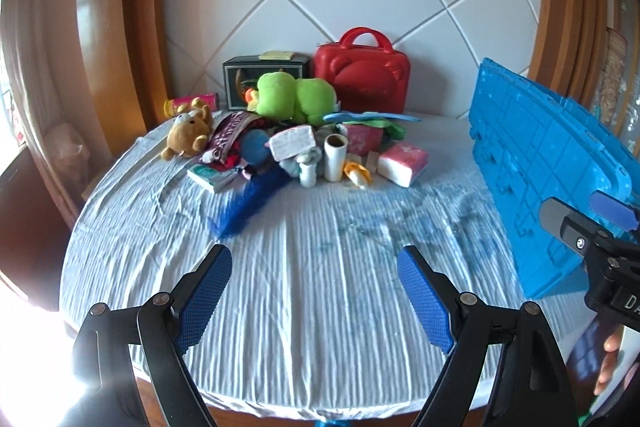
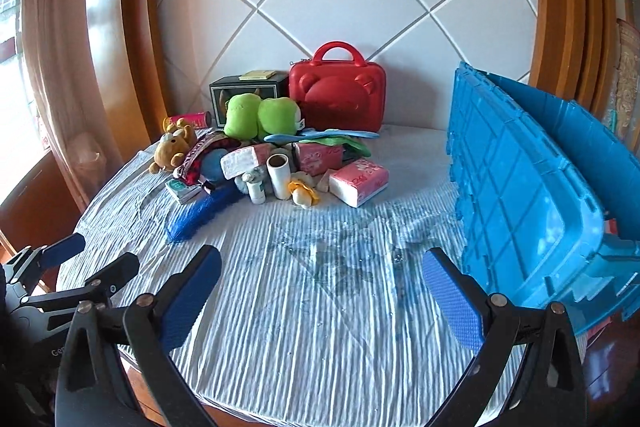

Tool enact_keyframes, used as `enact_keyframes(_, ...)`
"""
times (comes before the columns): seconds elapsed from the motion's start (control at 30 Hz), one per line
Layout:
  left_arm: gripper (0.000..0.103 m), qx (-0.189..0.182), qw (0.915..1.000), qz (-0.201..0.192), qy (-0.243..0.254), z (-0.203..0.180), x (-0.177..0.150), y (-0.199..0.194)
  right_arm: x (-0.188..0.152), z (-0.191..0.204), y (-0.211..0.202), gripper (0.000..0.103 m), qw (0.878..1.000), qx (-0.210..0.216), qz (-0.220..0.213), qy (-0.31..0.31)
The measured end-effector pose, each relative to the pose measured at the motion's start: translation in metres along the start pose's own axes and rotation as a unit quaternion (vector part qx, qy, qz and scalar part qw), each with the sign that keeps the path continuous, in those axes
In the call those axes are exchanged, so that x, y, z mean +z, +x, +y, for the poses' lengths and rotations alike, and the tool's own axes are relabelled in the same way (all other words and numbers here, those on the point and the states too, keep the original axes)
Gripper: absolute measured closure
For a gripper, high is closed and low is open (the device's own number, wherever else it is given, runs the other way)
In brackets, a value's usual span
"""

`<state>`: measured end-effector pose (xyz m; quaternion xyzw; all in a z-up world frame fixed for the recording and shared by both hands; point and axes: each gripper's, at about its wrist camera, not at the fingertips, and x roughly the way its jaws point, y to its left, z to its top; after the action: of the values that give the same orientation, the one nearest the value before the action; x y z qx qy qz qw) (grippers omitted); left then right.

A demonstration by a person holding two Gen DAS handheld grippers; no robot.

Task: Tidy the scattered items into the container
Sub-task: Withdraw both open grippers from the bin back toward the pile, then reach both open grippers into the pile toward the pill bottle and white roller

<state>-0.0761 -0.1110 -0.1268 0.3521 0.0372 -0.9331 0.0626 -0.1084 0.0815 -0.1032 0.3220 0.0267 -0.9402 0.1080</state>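
Note:
A heap of scattered items lies at the far side of the round table. It includes a green plush [image 1: 292,97] [image 2: 260,115], a brown bear [image 1: 190,135] [image 2: 172,147], a pink tissue pack [image 1: 402,161] [image 2: 358,181], a cardboard roll [image 1: 334,157] [image 2: 279,175] and a fuzzy blue duster [image 1: 252,203] [image 2: 200,213]. On the right stands the blue plastic crate [image 1: 532,167] [image 2: 520,187], its ribbed flap upright. My left gripper [image 1: 316,291] [image 2: 90,259] hovers open over the near cloth, empty. Beside it the right gripper [image 2: 322,301] [image 1: 588,211] is wide open and empty, close to the crate.
A red bear-faced case [image 1: 362,79] [image 2: 338,97] and a dark box [image 1: 248,79] [image 2: 240,91] stand against the tiled wall. A pink can [image 1: 192,103] lies at the back left. The striped cloth [image 1: 320,227] covers the table up to its near edge. Wooden frames flank both sides.

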Motion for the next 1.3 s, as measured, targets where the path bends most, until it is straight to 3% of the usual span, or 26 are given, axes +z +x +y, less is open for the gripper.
enact_keyframes(0.23,0.018,0.043,0.9985,0.032,-0.016,0.029,0.032,0.074,0.029,0.001,0.087,0.0,0.999,0.023,0.039,0.002)
enact_keyframes(0.4,0.018,0.06,0.9964,0.056,-0.022,0.038,0.049,0.126,0.042,-0.007,0.149,0.0,0.997,0.015,0.073,-0.002)
enact_keyframes(0.6,0.018,0.081,0.99,0.112,-0.027,0.056,0.052,0.19,0.042,-0.011,0.208,0.0,0.992,0.017,0.127,0.008)
enact_keyframes(0.8,0.018,0.053,0.9896,0.134,-0.004,0.052,0.075,0.236,0.054,-0.001,0.241,0.0,0.989,0.013,0.143,0.021)
enact_keyframes(1.07,0.019,0.025,0.9928,0.114,0.026,0.046,0.13,0.278,0.089,0.012,0.279,0.001,0.99,0.017,0.133,0.036)
enact_keyframes(1.13,0.019,0.023,0.9935,0.109,0.024,0.047,0.146,0.291,0.097,0.015,0.291,0.014,0.99,0.025,0.137,0.034)
enact_keyframes(1.17,0.019,0.021,0.9937,0.108,0.023,0.047,0.154,0.298,0.1,0.017,0.298,0.025,0.989,0.026,0.139,0.032)
enact_keyframes(1.3,0.019,-0.001,0.9932,0.115,0.013,0.043,0.184,0.328,0.112,0.02,0.33,0.026,0.987,0.038,0.152,0.03)
